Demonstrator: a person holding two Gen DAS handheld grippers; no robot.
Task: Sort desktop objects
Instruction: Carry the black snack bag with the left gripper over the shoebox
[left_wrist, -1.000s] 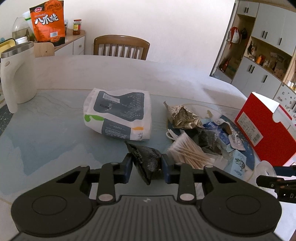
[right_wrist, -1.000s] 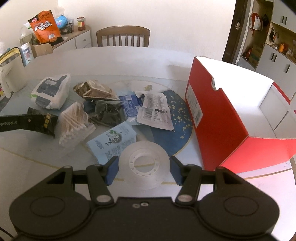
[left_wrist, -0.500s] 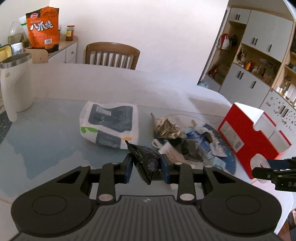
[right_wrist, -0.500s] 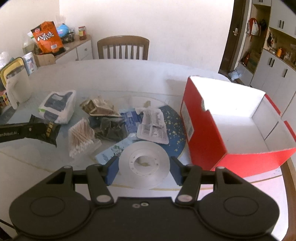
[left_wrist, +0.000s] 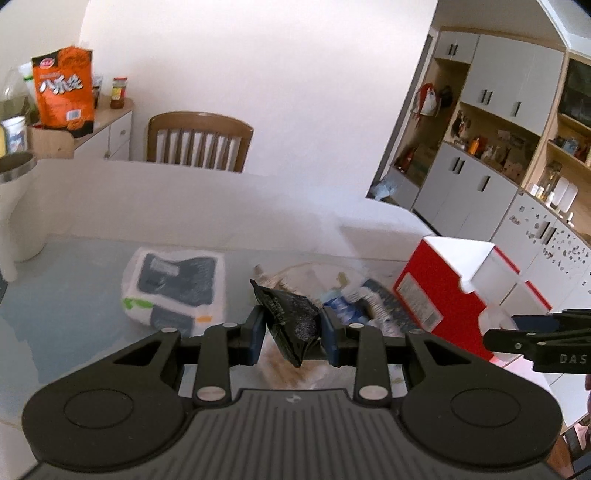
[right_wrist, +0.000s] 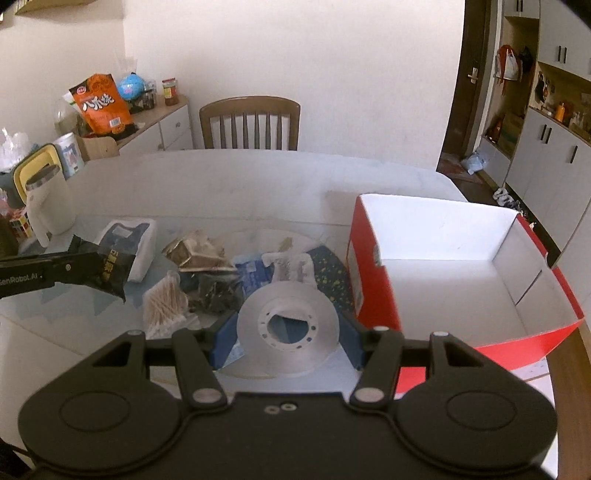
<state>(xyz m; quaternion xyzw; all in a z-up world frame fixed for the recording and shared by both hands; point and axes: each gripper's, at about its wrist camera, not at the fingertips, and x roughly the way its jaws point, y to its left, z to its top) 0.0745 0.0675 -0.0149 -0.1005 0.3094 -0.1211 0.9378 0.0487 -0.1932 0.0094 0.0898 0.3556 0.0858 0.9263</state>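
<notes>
Left wrist view: the left gripper (left_wrist: 292, 334) is clenched on a black packet (left_wrist: 291, 322), held by its middle between the blue pads, clear of the table (left_wrist: 70, 295), with its lower corner hanging below the fingers. Beyond it lie a white tissue pack (left_wrist: 175, 290) and a blurred heap of small packets; the red box (left_wrist: 441, 291) stands to the right, and the tip of the other tool shows at the right edge, near that box. Right wrist view: the right gripper (right_wrist: 287, 338) is grasping a clear tape roll (right_wrist: 287, 325) across its width, the pads bearing on opposite sides of the rim, the roll raised above the table. The red box stands open just to the right, its white inside bare so far as visible. On the table remain a bundle of cotton swabs (right_wrist: 164, 304), a brown foil packet (right_wrist: 195, 253), a dark packet (right_wrist: 216, 291), a blue sachet (right_wrist: 253, 273) and a clear blister pack (right_wrist: 293, 267). A white kettle (right_wrist: 48, 208) stands at the far left. Assessment: the step in hand appears to be carrying both items to the box. The right tool is nearer and should go first, clearing the near red wall before letting go low over the floor, since the roll may tip or run on edge. The left tool should keep apart until the opening is free, and hold firm, as the slack packet could slip.
</notes>
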